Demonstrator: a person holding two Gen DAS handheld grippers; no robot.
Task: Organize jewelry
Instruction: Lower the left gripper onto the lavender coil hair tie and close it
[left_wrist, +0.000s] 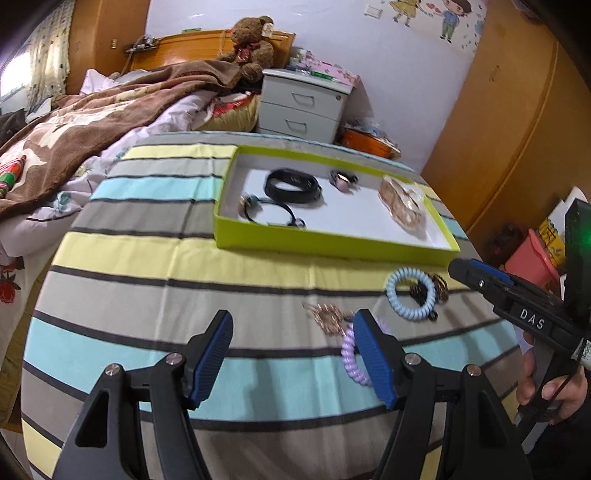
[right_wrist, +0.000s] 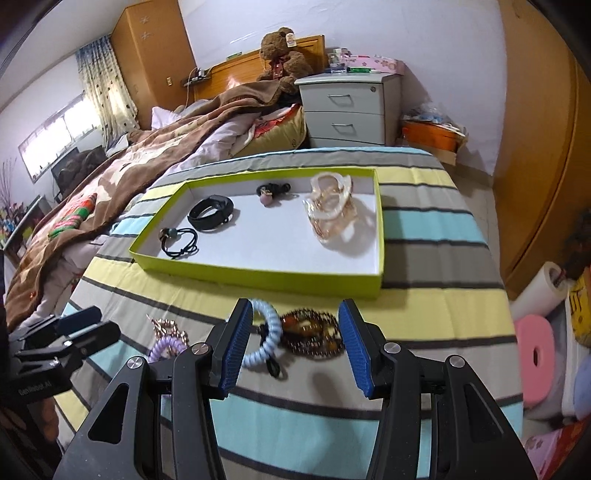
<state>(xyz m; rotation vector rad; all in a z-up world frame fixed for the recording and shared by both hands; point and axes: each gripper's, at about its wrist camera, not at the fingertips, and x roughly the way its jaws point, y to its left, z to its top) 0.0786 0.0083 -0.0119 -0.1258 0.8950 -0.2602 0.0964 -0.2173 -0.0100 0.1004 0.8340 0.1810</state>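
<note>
Both grippers angled downward, left gripper (left_wrist: 293, 356), right gripper (right_wrist: 295, 345)

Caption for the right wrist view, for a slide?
Open right gripper over brown bead bracelet and blue coil hair tie, near the green tray.

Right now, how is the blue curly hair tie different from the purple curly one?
The blue hair tie is pale blue; the purple hair tie is lilac. The blue one lies close to the brown bead bracelet, while the purple one lies beside the gold chain. The blue one shows between the right hand-held gripper's fingers; the purple one is partly hidden behind the left one's. Both are coiled rings lying outside the green tray.
</note>
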